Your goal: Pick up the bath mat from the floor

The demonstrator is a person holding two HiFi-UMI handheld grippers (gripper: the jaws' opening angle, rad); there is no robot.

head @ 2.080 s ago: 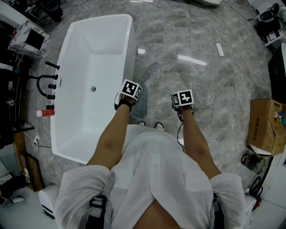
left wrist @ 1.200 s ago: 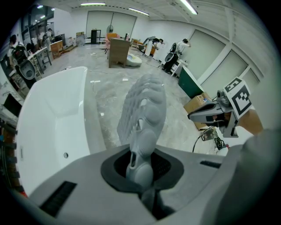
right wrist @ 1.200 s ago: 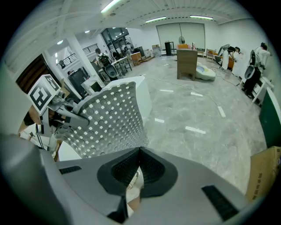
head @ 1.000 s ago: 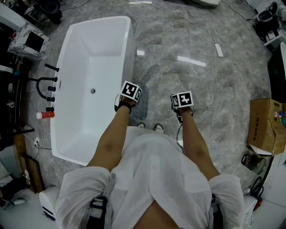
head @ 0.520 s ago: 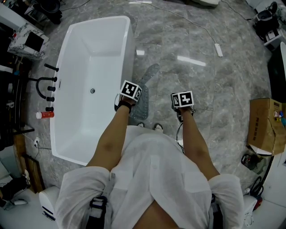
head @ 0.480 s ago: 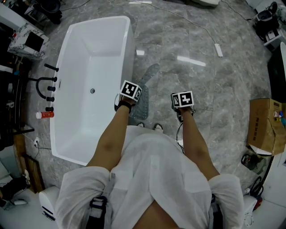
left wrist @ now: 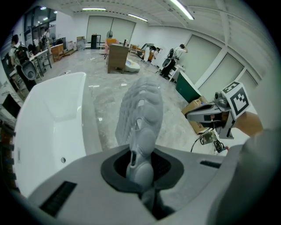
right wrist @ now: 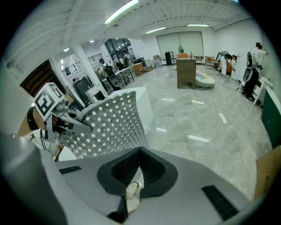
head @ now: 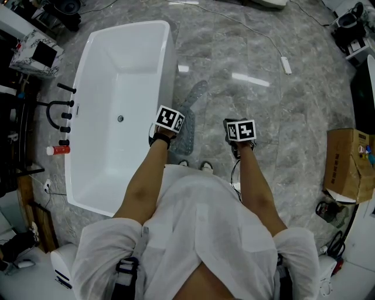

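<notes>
We are in a big open hall, a lab or workshop with a mock bathroom set up in it, not a home bathroom. A freestanding white bathtub (head: 117, 88) stands out in the open on a wide grey marble-look floor (head: 263, 117), and black taps (head: 63, 111) stand just beside the tub. Well apart from the tub we see a cardboard box (head: 345, 164) and a power strip (head: 288, 64) with its cable lying loose on the floor. There is dark equipment (head: 64, 9) near the tub's far end. Beyond the tub, the gripper views show long ceiling strip lights (left wrist: 180, 9), desks (right wrist: 120, 72) crowded with gear, and people (left wrist: 179, 52) far off.
</notes>
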